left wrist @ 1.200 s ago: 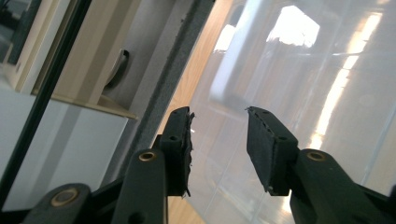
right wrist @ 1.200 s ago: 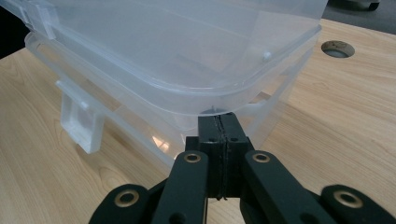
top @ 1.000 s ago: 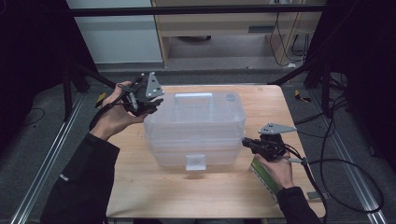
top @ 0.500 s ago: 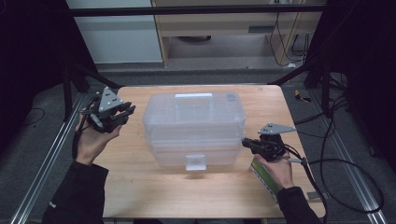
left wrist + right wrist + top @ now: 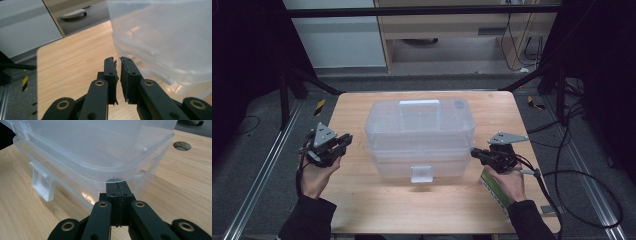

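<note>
A clear plastic storage box (image 5: 419, 130) with a lid, a top handle (image 5: 419, 106) and a front latch (image 5: 421, 173) stands in the middle of the wooden table (image 5: 357, 107). My left gripper (image 5: 344, 141) hovers left of the box, apart from it. In the left gripper view the box (image 5: 162, 37) lies to the right. The left gripper (image 5: 118, 60) has just been closing; only a slit is left and nothing is between the jaws. My right gripper (image 5: 474, 153) is shut, its tips at the box's near right corner. The right gripper (image 5: 116, 184) sits just under the lid's rim (image 5: 125, 173).
A flat green and white object (image 5: 494, 187) lies under the right hand near the table's front right edge. A round hole (image 5: 182, 145) is in the tabletop beyond the box. Cables (image 5: 582, 200) trail off the right side. Bare wood lies left of and in front of the box.
The left hand has come down and toward the near left, from the box's back left corner to the table beside it, and its jaws have closed. The right hand has kept still.
</note>
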{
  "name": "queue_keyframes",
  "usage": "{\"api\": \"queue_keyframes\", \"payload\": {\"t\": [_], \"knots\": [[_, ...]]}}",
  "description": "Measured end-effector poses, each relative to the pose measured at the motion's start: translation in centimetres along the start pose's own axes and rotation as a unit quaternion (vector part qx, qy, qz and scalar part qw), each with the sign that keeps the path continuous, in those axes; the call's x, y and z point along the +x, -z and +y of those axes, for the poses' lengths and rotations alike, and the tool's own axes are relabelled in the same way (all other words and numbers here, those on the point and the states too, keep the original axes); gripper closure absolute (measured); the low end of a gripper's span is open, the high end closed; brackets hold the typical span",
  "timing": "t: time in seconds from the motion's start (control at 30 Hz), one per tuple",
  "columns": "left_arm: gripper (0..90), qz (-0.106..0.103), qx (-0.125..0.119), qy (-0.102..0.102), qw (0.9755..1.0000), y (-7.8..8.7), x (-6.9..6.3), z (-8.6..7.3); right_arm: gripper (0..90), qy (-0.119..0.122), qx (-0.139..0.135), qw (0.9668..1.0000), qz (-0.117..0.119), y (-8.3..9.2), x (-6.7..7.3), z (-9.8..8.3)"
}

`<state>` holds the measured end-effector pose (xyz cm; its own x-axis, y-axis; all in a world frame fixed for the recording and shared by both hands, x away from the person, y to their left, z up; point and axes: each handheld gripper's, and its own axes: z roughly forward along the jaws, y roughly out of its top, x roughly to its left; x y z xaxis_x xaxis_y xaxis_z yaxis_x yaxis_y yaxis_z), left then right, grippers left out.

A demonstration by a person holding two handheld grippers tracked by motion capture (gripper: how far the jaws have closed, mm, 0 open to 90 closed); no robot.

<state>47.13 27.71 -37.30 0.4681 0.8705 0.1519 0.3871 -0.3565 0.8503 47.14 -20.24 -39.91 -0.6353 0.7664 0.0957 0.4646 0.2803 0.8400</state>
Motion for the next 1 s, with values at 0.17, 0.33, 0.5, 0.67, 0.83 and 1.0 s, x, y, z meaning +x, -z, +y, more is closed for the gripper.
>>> {"api": "queue_keyframes", "payload": {"t": [0.17, 0.33, 0.5, 0.67, 0.83, 1.0], "knots": [[83.8, -0.018, 0.019, -0.008, 0.9996, -1.1, -1.3, -1.2, 90.0, 0.002, -0.003, 1.0000, -0.001, 0.0, 0.0, 0.0], [83.9, -0.029, 0.028, -0.015, 0.9991, -1.5, -2.0, -1.5, 90.0, 0.003, -0.005, 1.0000, -0.001, 0.0, 0.0, 0.0], [84.1, -0.041, 0.021, -0.019, 0.9988, -1.3, -2.6, -1.3, 90.0, 0.003, -0.006, 1.0000, -0.001, 0.0, 0.0, 0.0], [83.9, -0.048, 0.027, -0.028, 0.9981, -1.6, -3.3, -1.2, 90.0, 0.002, -0.007, 1.0000, -0.002, 0.0, 0.0, 0.0], [84.3, -0.054, 0.019, -0.025, 0.9980, -1.5, -3.5, -1.0, 90.0, 0.003, -0.008, 1.0000, -0.001, 0.0, 0.0, 0.0], [84.4, -0.053, 0.014, -0.022, 0.9983, -1.4, -3.4, -1.0, 89.9, 0.003, -0.012, 0.9999, 0.000, 0.0, 0.0, 0.0]]}}
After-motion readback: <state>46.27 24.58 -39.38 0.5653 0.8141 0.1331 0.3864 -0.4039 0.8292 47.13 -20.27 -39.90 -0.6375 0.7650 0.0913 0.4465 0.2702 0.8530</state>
